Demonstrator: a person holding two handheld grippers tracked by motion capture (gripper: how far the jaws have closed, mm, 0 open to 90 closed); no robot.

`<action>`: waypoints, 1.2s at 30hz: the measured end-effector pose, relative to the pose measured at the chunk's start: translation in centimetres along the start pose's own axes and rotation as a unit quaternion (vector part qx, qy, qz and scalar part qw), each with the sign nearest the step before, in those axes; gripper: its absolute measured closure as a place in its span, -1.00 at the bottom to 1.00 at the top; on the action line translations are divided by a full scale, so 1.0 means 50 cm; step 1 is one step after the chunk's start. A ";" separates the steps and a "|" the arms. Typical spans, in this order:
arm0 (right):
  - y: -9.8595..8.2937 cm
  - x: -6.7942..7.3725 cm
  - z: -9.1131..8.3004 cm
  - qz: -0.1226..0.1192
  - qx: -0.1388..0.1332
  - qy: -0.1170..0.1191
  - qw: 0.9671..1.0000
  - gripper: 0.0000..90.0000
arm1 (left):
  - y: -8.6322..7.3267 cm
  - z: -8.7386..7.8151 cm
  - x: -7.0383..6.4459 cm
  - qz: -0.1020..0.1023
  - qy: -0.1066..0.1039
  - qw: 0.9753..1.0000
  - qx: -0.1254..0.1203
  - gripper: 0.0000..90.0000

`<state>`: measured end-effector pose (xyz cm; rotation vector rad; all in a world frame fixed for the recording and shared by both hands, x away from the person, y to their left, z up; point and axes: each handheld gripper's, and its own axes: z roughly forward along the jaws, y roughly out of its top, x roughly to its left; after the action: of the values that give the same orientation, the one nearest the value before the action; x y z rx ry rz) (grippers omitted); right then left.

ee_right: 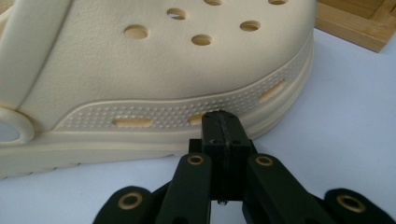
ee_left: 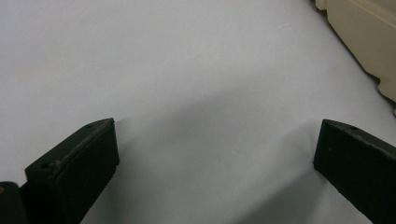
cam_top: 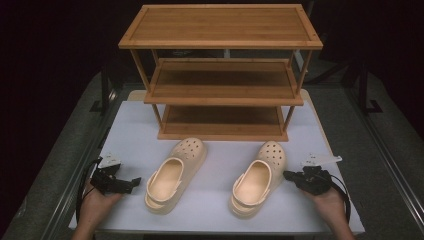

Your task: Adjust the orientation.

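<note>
Both cream clogs sit on the white table (cam_top: 215, 200) in front of the wooden rack (cam_top: 222, 75), left gripper (cam_top: 134, 182) jaws spread wide beside the left clog (cam_top: 175, 175), right gripper (cam_top: 286, 174) jaws pressed together right at the right clog (cam_top: 257, 177) sidewall.

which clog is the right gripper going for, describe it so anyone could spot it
Start at the wooden shelf rack on the white table. Two cream clogs lie before it. It is the right clog, whose side nearly meets the right gripper with its closed jaws.
</note>
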<state>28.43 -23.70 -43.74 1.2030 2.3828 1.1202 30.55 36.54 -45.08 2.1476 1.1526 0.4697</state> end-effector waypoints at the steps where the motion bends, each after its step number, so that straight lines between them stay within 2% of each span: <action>1: 0.002 -0.001 0.002 -0.001 0.000 0.001 1.000 0.99 | 0.000 0.000 0.000 0.000 0.000 1.000 0.000 -1.00; 10: 0.021 -0.009 0.023 0.006 0.002 0.016 1.000 0.99 | 0.000 0.000 0.000 0.000 0.000 1.000 0.000 -1.00; 16: 0.040 -0.010 0.039 0.000 0.009 0.023 1.000 0.99 | 0.000 0.000 0.000 0.000 0.000 1.000 0.000 -1.00; 36: 0.096 0.011 0.107 -0.016 0.010 0.045 0.999 0.99 | 0.000 0.000 0.000 0.000 0.000 1.000 0.000 -1.00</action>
<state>33.65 -18.71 -43.79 1.1406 2.4768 1.1668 30.55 36.54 -45.09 2.1474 1.1521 0.4699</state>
